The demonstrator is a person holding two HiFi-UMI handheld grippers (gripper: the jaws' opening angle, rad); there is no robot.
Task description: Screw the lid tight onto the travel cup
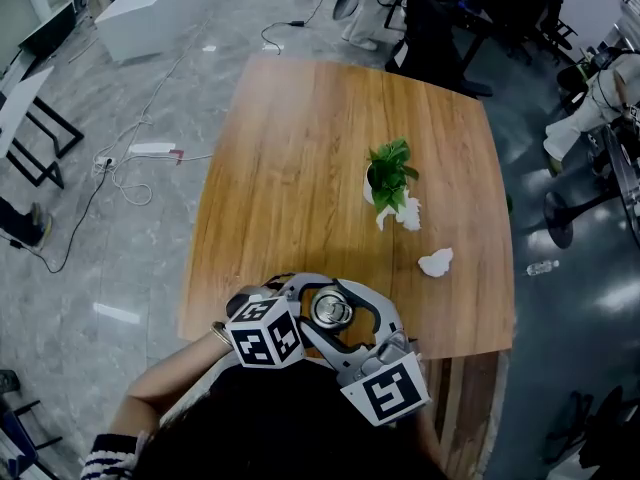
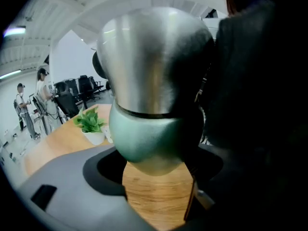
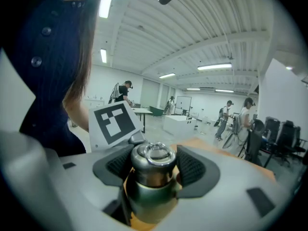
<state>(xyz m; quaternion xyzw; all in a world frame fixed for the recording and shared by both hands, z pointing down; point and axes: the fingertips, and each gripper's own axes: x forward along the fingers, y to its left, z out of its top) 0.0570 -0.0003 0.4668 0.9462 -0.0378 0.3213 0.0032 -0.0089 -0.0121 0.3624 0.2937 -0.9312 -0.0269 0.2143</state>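
Where the table [image 1: 300,168] ends nearest the person, two claws hold the travel cup [image 2: 154,105].
Head view: left gripper [image 1: 305,303] and right gripper [image 1: 362,326] meet around the steel lid [image 1: 333,310]. Left gripper view: jaws clamp the cup's green body. Right gripper view: jaws closed on the ringed lid.

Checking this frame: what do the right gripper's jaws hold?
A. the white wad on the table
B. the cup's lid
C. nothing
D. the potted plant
B: in the right gripper view, the jaws of the right gripper press both sides of the ringed steel lid atop the cup; the plant and wad sit apart on the table.
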